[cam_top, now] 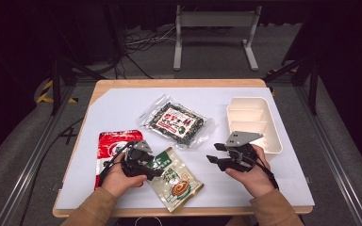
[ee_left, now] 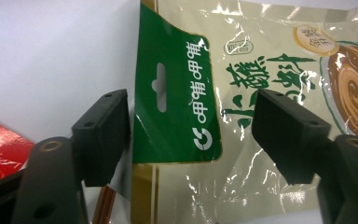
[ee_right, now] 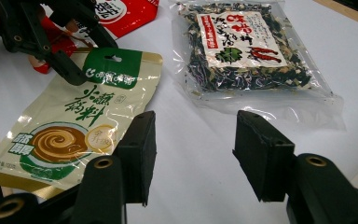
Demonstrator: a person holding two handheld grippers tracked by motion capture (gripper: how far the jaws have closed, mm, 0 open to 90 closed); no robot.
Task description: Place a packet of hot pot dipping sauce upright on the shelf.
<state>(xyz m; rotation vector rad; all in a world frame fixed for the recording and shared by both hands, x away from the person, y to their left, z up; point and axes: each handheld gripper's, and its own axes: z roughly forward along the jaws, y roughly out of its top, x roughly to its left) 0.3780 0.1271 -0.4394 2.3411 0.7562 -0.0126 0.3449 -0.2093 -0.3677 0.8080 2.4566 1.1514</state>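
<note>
The beige sauce pouch (cam_top: pixel 175 179) lies flat on the table (cam_top: pixel 122 113), its long axis slanting: the green hanger end points toward the left gripper (cam_top: pixel 154 170), the printed swirl end away toward the table's near edge. In the left gripper view the pouch's (ee_left: pixel 261 93) green header lies between the jaws, nearer the left one; the jaws stand apart astride that end and their pads are not pressing on it. The right gripper (cam_top: pixel 213 153) hovers with jaws released and nothing between them, only bare white table ahead. Seen from it, the pouch (ee_right: pixel 70 126) lies off its left jaw, and the clear seaweed packet (ee_right: pixel 249 51) lies beyond its right jaw. A red packet (cam_top: pixel 111 146) lies partly under the left gripper. A white divided tray (cam_top: pixel 275 136) stands behind the right gripper.
</note>
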